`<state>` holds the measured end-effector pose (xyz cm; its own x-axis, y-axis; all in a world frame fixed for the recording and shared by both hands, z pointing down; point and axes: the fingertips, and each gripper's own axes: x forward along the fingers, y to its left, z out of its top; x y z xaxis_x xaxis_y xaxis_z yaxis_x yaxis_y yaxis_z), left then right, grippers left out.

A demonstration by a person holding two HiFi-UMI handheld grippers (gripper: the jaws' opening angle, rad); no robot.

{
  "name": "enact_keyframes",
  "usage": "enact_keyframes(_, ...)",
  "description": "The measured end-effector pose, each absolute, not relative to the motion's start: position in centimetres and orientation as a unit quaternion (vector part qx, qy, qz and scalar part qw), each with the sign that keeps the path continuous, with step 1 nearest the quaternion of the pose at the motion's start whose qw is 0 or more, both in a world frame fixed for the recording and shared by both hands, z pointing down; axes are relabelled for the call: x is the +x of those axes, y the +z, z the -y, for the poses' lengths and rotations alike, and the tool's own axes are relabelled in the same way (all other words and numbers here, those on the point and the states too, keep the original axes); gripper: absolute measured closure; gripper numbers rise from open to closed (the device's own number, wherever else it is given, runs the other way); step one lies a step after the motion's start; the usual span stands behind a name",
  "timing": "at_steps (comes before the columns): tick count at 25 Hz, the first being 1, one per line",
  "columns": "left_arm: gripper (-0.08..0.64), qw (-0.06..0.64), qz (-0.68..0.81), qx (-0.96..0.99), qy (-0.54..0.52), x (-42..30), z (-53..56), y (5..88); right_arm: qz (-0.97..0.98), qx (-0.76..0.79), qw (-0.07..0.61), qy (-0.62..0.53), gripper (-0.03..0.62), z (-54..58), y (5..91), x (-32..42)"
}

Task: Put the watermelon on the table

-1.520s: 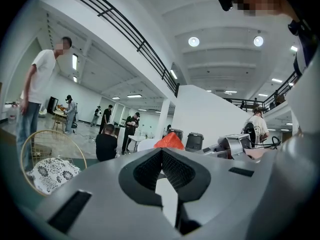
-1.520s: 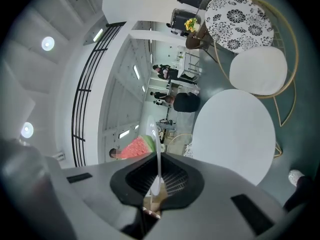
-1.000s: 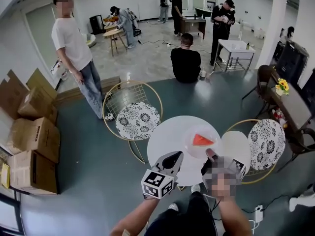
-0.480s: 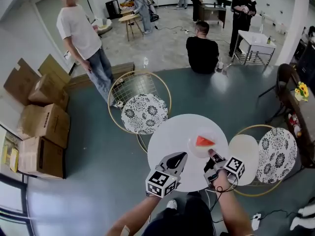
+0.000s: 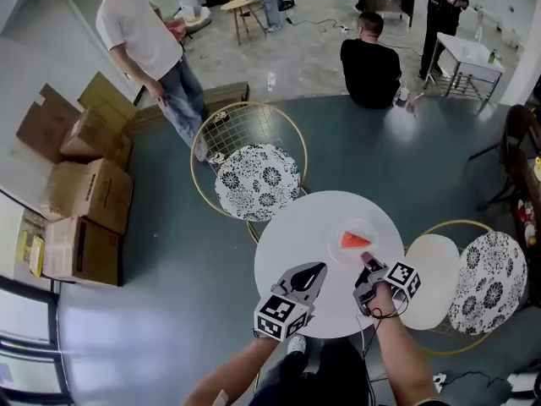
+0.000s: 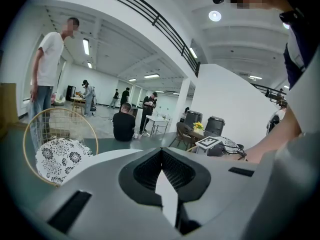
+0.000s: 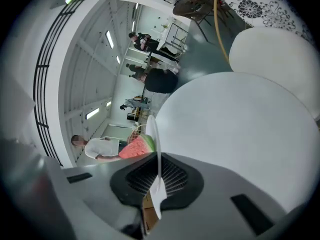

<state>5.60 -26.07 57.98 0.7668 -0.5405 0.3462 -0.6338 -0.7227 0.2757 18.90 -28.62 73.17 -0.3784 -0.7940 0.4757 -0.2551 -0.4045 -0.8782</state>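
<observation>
Your right tool [image 5: 366, 261] is pressed together on the near rim of a thin white plate [image 5: 339, 249]. In the right gripper view the plate [image 7: 152, 132] shows as a thin line going straight in between the pads of your right tool [image 7: 159, 156]. The watermelon [image 5: 354, 240] is a red slice with a green edge, and it lies on that plate. The watermelon [image 7: 138, 147] is just past the tips of the tool. The plate is over the far right part of the round white worktop [image 5: 292, 231]. You cannot tell if the plate sits on the worktop or is a little above it.

Your left tool [image 5: 314, 270] is pressed together too, with nothing in it. It is over the near part of the worktop, well apart from the plate. The left gripper view shows the pads of that tool [image 6: 161, 152] meeting at the tip.

A chair with a flowery cushion [image 5: 258, 182] stands just behind the worktop. A person in a white shirt [image 5: 139, 36] stands farther back, near some cardboard boxes [image 5: 84, 197].
</observation>
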Motion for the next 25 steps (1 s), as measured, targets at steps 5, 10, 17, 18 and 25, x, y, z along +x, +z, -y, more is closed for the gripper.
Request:
enact_keyframes(5,0.555,0.205,0.333,0.912,0.124,6.0,27.7,58.9,-0.51,-0.512,0.167,-0.67,0.58,30.4,75.3,18.2)
enact_keyframes(10,0.555,0.214,0.347,0.904,0.126,5.7,28.9,59.3,-0.519,-0.501,0.139,-0.679,0.58,31.8,76.5,16.8)
enact_keyframes(17,0.555,0.222,0.355,0.899,0.131,6.0,29.7,60.0,-0.532,-0.498,0.107,-0.676,0.58,33.0,77.2,16.4)
enact_keyframes(18,0.555,0.223,0.355,0.899,0.131,6.0,29.8,60.0,-0.535,-0.5,0.102,-0.674,0.58,33.1,77.3,16.4)
enact_keyframes(25,0.555,0.22,0.366,0.895,0.128,5.3,30.1,59.4,-0.551,-0.518,0.066,-0.651,0.578,33.8,77.4,16.4)
